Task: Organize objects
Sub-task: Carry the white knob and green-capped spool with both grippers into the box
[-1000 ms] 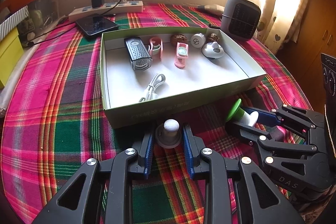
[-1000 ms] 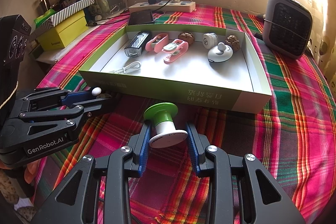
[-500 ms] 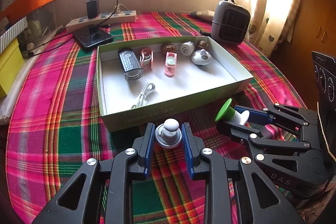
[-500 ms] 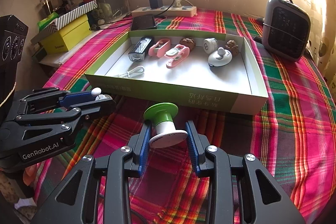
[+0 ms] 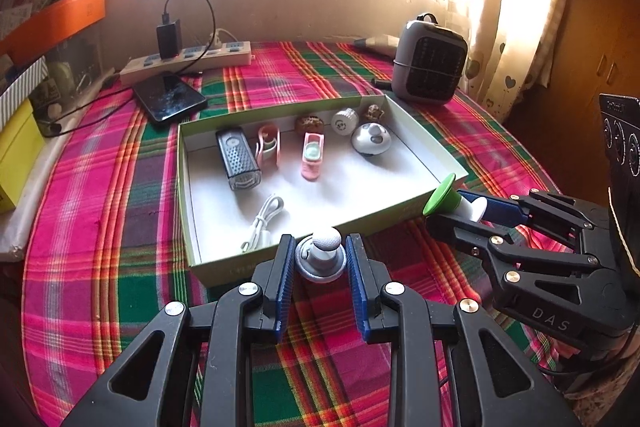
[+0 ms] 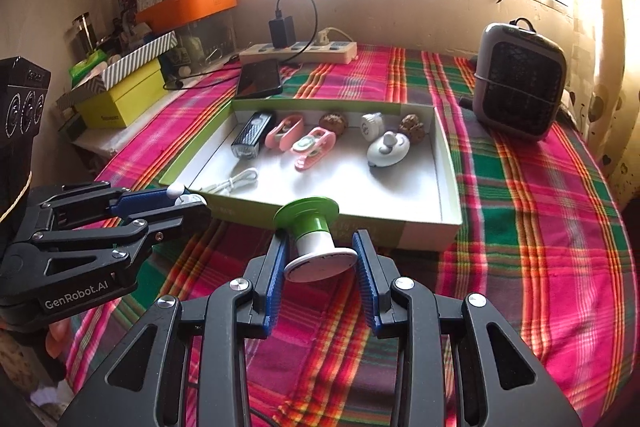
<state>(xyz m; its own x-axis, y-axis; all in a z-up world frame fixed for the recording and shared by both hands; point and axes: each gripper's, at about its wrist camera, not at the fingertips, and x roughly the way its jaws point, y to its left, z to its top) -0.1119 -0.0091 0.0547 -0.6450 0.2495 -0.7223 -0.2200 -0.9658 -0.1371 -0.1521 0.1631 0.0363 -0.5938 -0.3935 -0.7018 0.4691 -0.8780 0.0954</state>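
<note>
My left gripper [image 5: 320, 259] is shut on a small grey knob with a white ball tip [image 5: 322, 255], held above the tablecloth at the near wall of the green box [image 5: 420, 195]. My right gripper [image 6: 320, 259] is shut on a green-and-white spool [image 6: 314, 241], held in front of the same box [image 6: 448, 179]. In the left wrist view the right gripper [image 5: 452, 211] is at the right, its spool [image 5: 444, 197] by the box's near right corner. In the right wrist view the left gripper [image 6: 188, 201] is at the left by the box's near left corner.
In the box lie a black light [image 5: 238, 159], pink clips [image 5: 312, 155], a white cable [image 5: 264, 219], a white round gadget [image 5: 370, 139] and small items. Behind it are a phone [image 5: 170, 97], a power strip [image 5: 188, 61] and a grey heater [image 5: 430, 61]. Boxes [image 6: 120, 95] stand at the left.
Both grippers have risen with their objects and now look down into the box from higher up. The grips have not changed.
</note>
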